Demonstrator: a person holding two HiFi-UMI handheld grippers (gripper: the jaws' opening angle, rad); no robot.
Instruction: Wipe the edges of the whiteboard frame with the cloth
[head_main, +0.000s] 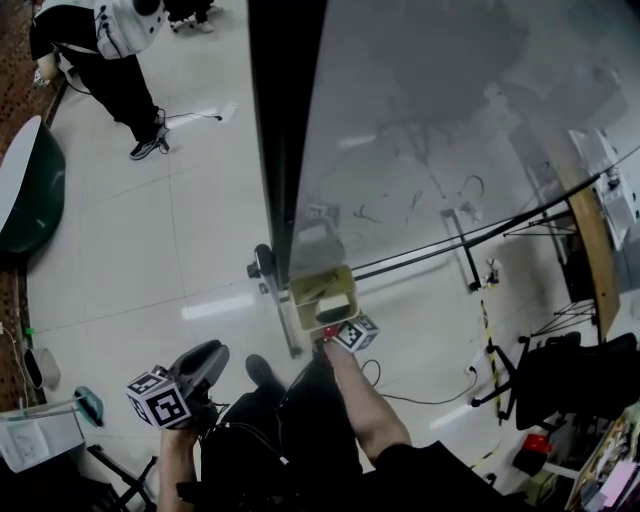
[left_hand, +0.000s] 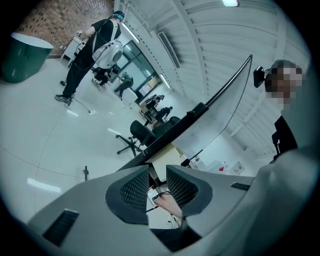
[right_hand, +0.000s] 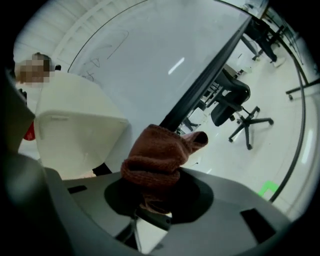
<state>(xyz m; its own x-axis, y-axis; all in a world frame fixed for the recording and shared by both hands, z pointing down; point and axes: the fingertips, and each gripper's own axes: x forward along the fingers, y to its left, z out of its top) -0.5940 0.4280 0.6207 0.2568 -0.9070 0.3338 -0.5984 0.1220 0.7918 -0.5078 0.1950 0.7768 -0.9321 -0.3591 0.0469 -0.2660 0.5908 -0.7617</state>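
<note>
The whiteboard (head_main: 450, 130) stands in front of me, its dark frame edge (head_main: 283, 130) running down the head view. My right gripper (head_main: 330, 335) is shut on a reddish-brown cloth (right_hand: 157, 152). The cloth's tip lies against the dark frame (right_hand: 200, 97) near the board's lower corner, beside a cream plastic holder (head_main: 322, 293) fixed to the board. The right fingertips are hidden by the cloth. My left gripper (head_main: 200, 368) hangs low at the left, away from the board. Its ribbed pads (left_hand: 134, 190) stand a narrow gap apart with nothing between them.
A person in black with a white backpack (head_main: 110, 45) stands on the pale floor at upper left, near a green tub (head_main: 30, 190). Black office chairs (right_hand: 240, 107) and one (head_main: 575, 375) stand nearby. Cables and a metal stand base (head_main: 285, 320) lie on the floor.
</note>
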